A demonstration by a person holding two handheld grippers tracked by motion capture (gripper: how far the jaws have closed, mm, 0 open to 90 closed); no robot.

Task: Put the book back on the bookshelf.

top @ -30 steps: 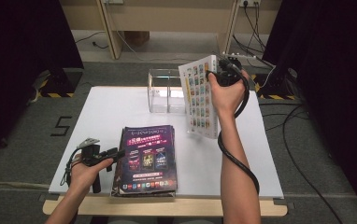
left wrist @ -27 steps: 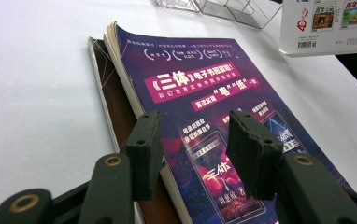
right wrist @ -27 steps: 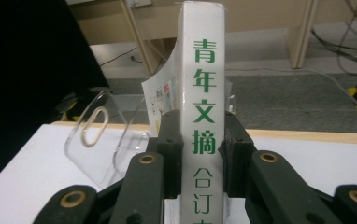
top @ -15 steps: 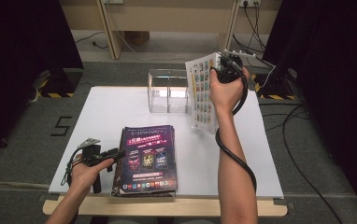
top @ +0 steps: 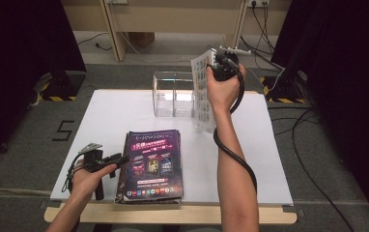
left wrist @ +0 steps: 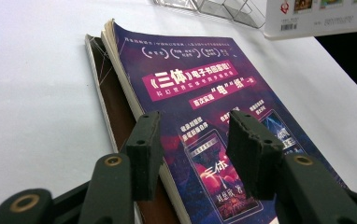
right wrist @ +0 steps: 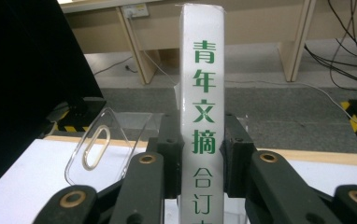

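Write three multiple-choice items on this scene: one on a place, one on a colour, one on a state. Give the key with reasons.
1. Where does the clear holder stand?
A. table's far side
B. table's near edge
C. on the floor

2. The cover of the top magazine on the stack is mainly
A. yellow
B. purple
C. white

3. The right claw is
A. wide open
B. shut on nothing
C. shut on the white book

Key: 1 A, it stands beyond the stack; 2 B, purple cover; 3 C, pads press both sides of its spine.
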